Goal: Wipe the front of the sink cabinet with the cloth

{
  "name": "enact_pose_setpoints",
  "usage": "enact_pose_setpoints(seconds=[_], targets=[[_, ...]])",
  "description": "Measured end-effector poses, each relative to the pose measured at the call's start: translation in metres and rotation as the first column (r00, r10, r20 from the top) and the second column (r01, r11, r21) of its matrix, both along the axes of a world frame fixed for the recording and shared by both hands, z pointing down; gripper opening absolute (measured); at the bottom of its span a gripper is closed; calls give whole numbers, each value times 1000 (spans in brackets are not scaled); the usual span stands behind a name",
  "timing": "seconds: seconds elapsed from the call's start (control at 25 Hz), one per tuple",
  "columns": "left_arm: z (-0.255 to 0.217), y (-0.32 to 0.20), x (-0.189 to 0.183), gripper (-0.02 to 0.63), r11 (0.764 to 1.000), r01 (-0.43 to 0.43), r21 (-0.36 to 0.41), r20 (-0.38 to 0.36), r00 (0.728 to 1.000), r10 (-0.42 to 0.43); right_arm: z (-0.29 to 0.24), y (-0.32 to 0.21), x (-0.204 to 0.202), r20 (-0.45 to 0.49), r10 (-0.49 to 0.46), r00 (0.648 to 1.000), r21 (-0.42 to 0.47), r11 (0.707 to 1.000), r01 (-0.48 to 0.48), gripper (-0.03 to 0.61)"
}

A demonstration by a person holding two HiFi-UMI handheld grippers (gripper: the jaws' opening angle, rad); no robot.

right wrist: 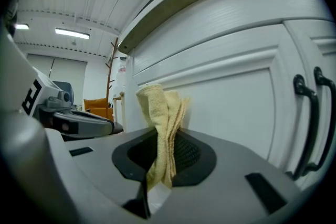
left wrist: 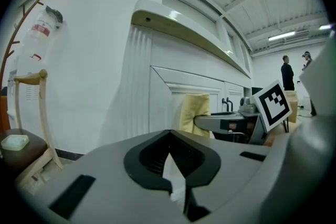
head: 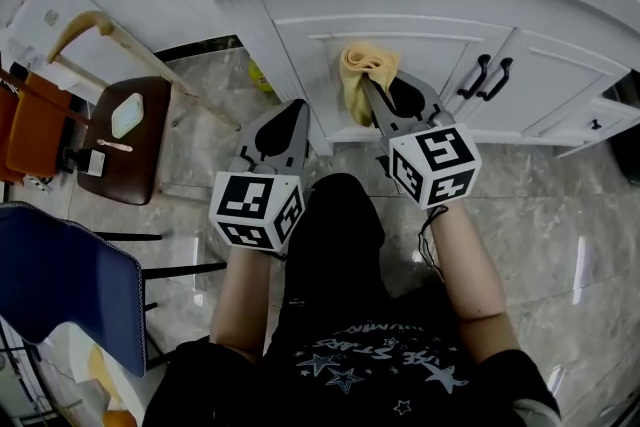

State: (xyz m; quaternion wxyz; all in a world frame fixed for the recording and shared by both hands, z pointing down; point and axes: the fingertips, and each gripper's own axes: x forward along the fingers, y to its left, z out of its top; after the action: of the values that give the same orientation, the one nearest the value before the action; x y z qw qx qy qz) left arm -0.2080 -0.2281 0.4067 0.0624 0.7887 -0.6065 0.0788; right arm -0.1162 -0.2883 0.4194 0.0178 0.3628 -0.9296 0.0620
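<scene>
Nearest the person, two bare forearms are seen over dark clothing, each hand behind a white cube with black square markers (head: pixel 255 207). Ahead of the left cube, the grey left gripper (head: pixel 293 107) is held low over the grey marbled floor tiles (head: pixel 560 215). Its jaws are brought together to a point with nothing between them (left wrist: pixel 169 134). It is kept apart from the cabinet, near the cabinet's ribbed corner post.

Just to its right, the grey right gripper (head: pixel 368 80) is raised higher, and its jaws are clamped on a folded yellow terry cloth (head: pixel 358 75). In the right gripper view, the cloth (right wrist: pixel 160 113) is seen standing up out of the closed jaws (right wrist: pixel 168 134) in bunched folds.

Beyond, the cloth's free end is laid against the upper part of the left door panel of the white sink cabinet (head: pixel 420 55), and it appears to touch the panel. Further right on the cabinet front, a pair of black bar handles (head: pixel 485 77) is mounted where the two doors meet.
</scene>
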Motion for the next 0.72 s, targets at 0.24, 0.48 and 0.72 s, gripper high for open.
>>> enact_pose_setpoints(seconds=[0.24,0.48,0.72], targets=[[2,-1,17,17,1000,-18,3,-1,1000,18,6,-9,45,-11,93,996,-9,996,-93,61],[10,6,31,17,1000,-21,9,-1,1000,21,19,-15,94,-19,199,980,-38,979,-200,61],[20,24,37,17,1000,-10,10,-14,1000,10,30,-14,128,-24,290,957,-83,953,-291,61]])
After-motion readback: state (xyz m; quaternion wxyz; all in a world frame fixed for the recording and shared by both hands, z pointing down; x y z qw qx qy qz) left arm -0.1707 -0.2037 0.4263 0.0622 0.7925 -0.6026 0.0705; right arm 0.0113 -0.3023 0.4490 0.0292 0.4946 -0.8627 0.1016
